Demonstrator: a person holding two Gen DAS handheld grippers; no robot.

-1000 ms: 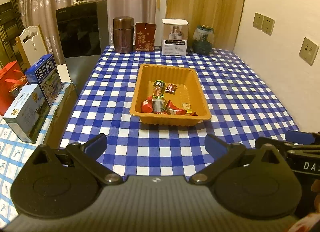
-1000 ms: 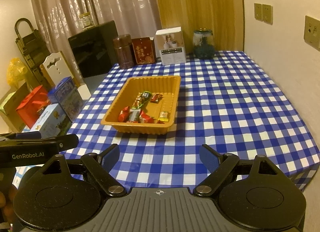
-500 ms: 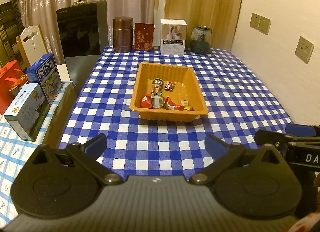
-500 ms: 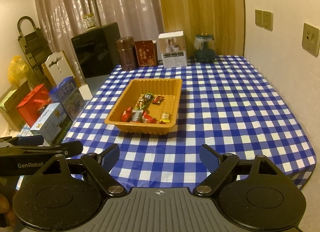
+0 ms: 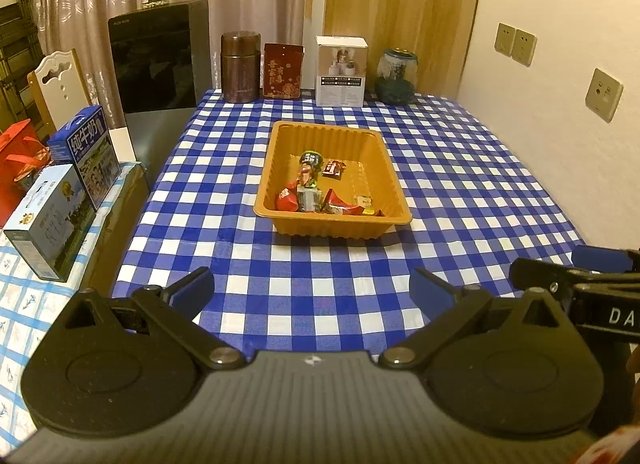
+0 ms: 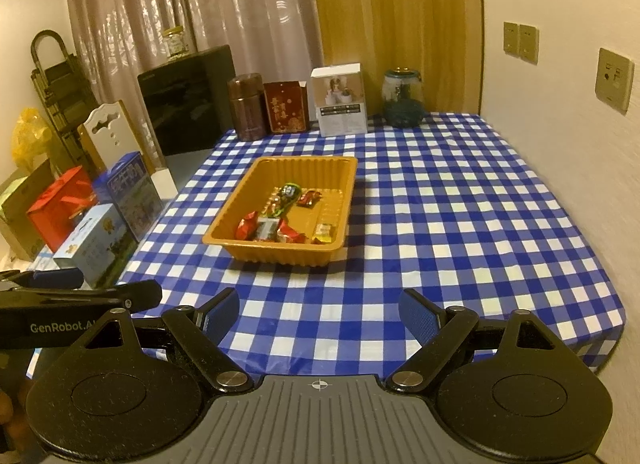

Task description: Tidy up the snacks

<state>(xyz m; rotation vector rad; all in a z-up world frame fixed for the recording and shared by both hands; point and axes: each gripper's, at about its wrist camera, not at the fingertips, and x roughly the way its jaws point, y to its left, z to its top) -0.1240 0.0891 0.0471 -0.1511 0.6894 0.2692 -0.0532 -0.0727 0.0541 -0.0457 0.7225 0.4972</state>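
An orange plastic tray [image 5: 280,144] [image 6: 240,200] sits mid-table on the blue-and-white checked cloth. Several wrapped snacks [image 5: 310,194] [image 6: 276,220] lie in its near half, red, green and yellow wrappers among them. My left gripper [image 5: 312,290] hangs over the table's near edge, well short of the tray, open with nothing between its blue pads. My right gripper [image 6: 319,314] is also open and empty, over the near edge to the right of the left one. Each gripper shows at the side of the other's view.
Along the far edge stand a brown canister [image 5: 239,66], a red box [image 5: 282,71], a white box [image 5: 340,72] and a glass jar [image 5: 396,76]. Milk cartons [image 5: 84,160] and a red bag [image 5: 18,156] sit on a side surface at left. A wall runs along the right.
Both views have pulled back a little from the table; the tray looks slightly smaller and farther. Both grippers stay open and empty.
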